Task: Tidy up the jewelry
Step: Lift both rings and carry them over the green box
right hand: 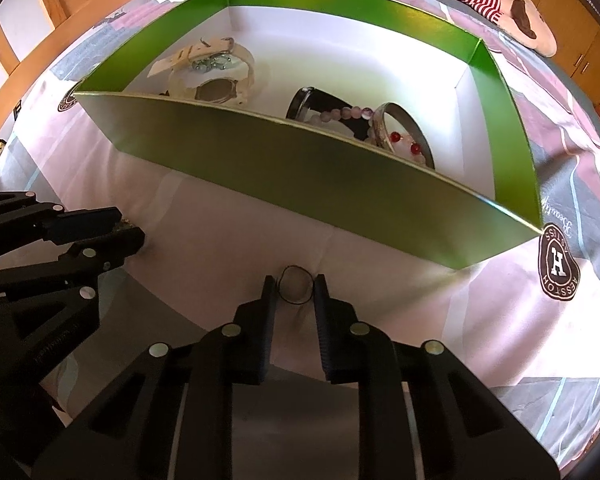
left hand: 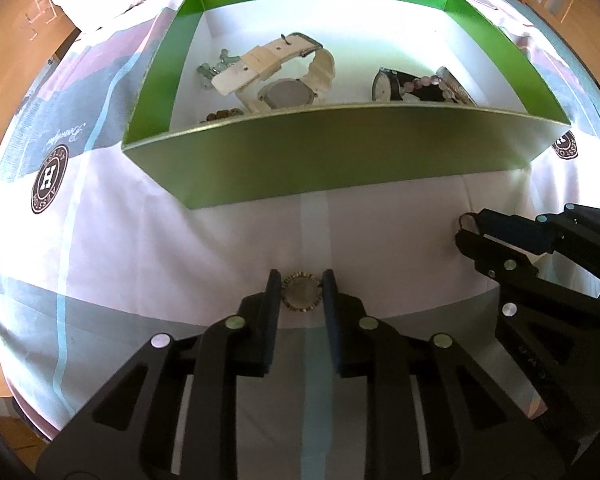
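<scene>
Your left gripper point(left hand: 301, 289) is closed on a gold ring point(left hand: 301, 293), on the bedsheet point(left hand: 180, 260) just short of the green box point(left hand: 332, 152). Your right gripper point(right hand: 295, 289) pinches a thin black ring point(right hand: 295, 289), also short of the box. Inside the box: white watch point(left hand: 276, 72), black watch point(left hand: 388, 84), bead bracelets point(left hand: 428, 82).

An open box point(left hand: 340, 152) sits on the bed point(left hand: 140, 248), on its sheet. Inside, at the left, lies a strapped watch point(left hand: 284, 76) with a small beaded piece point(left hand: 224, 114) at its near-left side. At the right of the box lie a second watch point(left hand: 386, 85), a bead bracelet point(right hand: 350, 114) draped across it, and a bangle point(right hand: 404, 128) furthest right. Near of the box, on the sheet, a ring point(left hand: 301, 291) sits between the left gripper point(left hand: 301, 292) fingers, and a thin ring point(right hand: 295, 285) to its right between the right gripper point(right hand: 295, 286) fingers.
</scene>
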The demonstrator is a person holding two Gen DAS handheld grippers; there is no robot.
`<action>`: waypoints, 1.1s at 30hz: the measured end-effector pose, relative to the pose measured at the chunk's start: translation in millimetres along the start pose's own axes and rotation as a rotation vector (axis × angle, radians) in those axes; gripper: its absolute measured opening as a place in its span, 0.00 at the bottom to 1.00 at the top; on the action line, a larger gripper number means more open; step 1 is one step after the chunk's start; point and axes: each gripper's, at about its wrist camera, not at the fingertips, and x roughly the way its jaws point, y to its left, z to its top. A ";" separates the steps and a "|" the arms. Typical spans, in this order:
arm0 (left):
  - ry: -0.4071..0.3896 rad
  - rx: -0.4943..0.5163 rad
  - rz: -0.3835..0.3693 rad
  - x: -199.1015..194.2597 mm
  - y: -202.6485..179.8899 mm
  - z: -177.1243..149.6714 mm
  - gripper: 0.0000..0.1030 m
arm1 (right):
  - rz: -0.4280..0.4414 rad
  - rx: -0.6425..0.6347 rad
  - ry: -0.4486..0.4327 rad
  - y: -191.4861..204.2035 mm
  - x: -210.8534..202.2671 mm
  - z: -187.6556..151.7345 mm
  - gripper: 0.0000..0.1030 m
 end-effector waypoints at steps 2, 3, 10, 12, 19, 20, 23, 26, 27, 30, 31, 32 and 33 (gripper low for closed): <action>-0.005 -0.002 0.005 -2.7 -1.0 -0.7 0.20 | -0.009 0.001 0.001 -0.4 -0.8 -1.9 0.19; -0.005 -0.004 0.007 -4.0 0.3 -0.3 0.20 | -0.010 0.000 0.002 0.3 -0.3 -1.4 0.19; -0.014 -0.021 0.004 -14.7 6.9 -3.8 0.20 | -0.020 0.000 0.003 4.1 1.2 1.2 0.19; -0.017 -0.023 0.001 -16.3 5.1 -3.7 0.20 | -0.024 -0.001 0.003 5.4 1.6 1.8 0.19; -0.022 -0.021 -0.008 -20.7 5.0 -4.2 0.20 | -0.025 0.009 -0.003 5.9 0.9 1.1 0.19; -0.022 -0.021 -0.009 -21.5 5.2 -4.2 0.20 | -0.025 0.010 -0.005 5.9 0.5 1.0 0.19; -0.022 -0.022 -0.009 -17.6 4.6 -5.7 0.20 | -0.027 0.011 -0.007 5.4 -1.2 0.6 0.19; -0.025 -0.027 -0.012 -19.2 6.4 -4.8 0.20 | -0.027 0.016 -0.016 4.0 -5.4 1.6 0.19; -0.027 -0.030 -0.013 -19.9 7.0 -4.3 0.20 | -0.027 0.018 -0.021 3.6 -7.3 1.7 0.19; -0.038 -0.043 -0.015 -23.5 10.5 -2.9 0.20 | -0.022 0.027 -0.040 2.3 -14.7 2.8 0.19; -0.042 -0.046 -0.015 -24.5 11.2 -2.8 0.20 | -0.020 0.029 -0.046 1.9 -17.1 3.2 0.19; -0.048 -0.049 -0.016 -26.2 12.2 -2.3 0.20 | -0.018 0.029 -0.052 1.5 -19.7 3.5 0.19; -0.054 -0.051 -0.015 -27.8 12.1 -2.5 0.20 | -0.017 0.029 -0.056 1.4 -21.3 3.9 0.19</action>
